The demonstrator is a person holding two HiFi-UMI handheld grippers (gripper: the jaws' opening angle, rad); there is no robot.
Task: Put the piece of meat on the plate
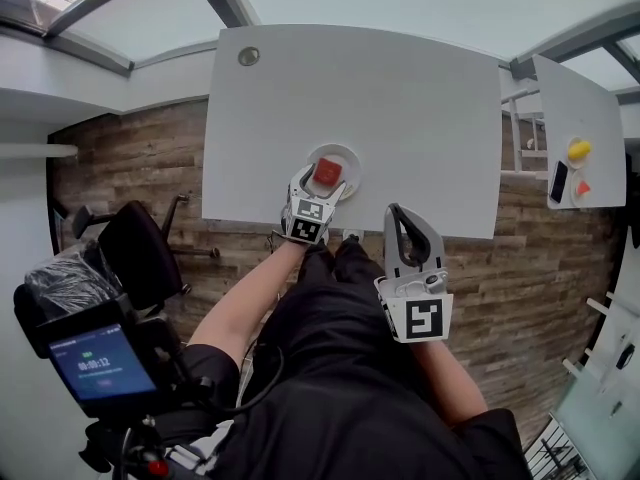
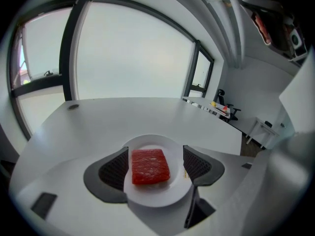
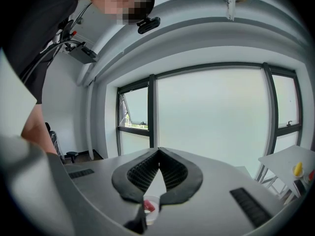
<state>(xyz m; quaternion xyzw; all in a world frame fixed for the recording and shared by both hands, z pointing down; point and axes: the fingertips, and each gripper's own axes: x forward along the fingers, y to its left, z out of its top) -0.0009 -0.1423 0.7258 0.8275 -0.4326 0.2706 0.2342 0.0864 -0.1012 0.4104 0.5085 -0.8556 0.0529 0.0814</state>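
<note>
The piece of meat [image 2: 150, 165] was seen lying flat on the white plate [image 2: 162, 194], near the table's [image 1: 400, 118] front edge. The left gripper [image 1: 325, 182] was held spread wide, its jaws flanking the plate, nothing gripped. The right gripper [image 3: 158, 152] was kept closed and empty.

An office or meeting room — a plain white surface [image 1: 400, 118] with a round cable port [image 1: 248, 56], a black swivel chair [image 1: 140, 253] on wood-plank floor [image 1: 130, 158], a second white desk [image 1: 585, 98] nearby, and tall dark-framed windows [image 3: 211, 117].
</note>
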